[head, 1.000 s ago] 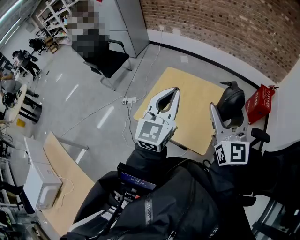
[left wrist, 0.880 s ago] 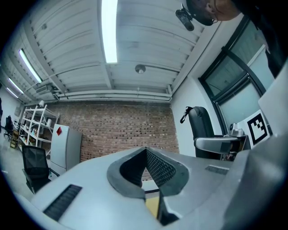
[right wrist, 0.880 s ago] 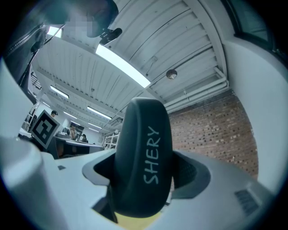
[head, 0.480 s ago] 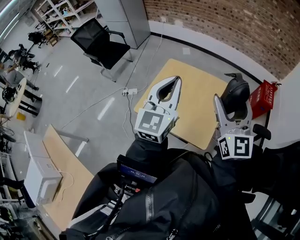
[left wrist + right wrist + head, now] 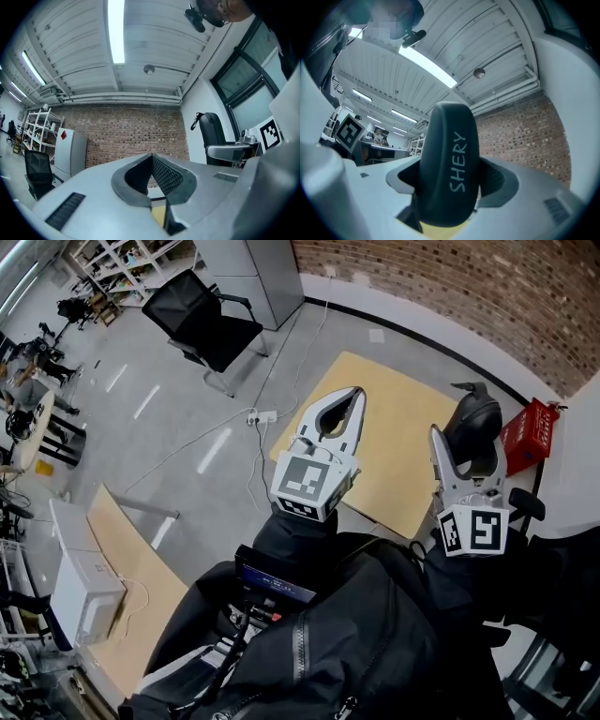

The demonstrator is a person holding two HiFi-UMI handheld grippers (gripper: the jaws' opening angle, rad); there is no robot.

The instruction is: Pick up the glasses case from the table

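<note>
Black oval glasses case (image 5: 449, 164): hard shell with pale "SHERY" lettering along its rim. It is held on edge in the right tongs (image 5: 451, 185), up in the air and off the worktop. In the head view the case (image 5: 474, 420) shows over the worktop's right-hand edge.
Right tongs: closed onto the case from both sides, the jaws kept apart only by its thickness. They point upward, with ceiling strip lights and brick wall behind. The head view puts the right tongs (image 5: 467, 457) at the right, marker cube nearest the person.
Left tongs (image 5: 151, 158): tips brought together with nothing between them, and a hollow between the ribbed pads behind the tips. In the head view the left tongs (image 5: 353, 395) are raised over the worktop's near left part, apart from the case.
Tan wooden worktop (image 5: 394, 418): squarish with rounded corners, standing on grey floor near the red-brown brick wall (image 5: 450, 287).
Red plastic crate (image 5: 525, 435): just past the worktop's right side, near the case.
Black office chair (image 5: 202, 324): on the floor, well apart from the worktop.
White power strip (image 5: 260, 416): on the floor beside the worktop's left corner, with a cable trailing off.
</note>
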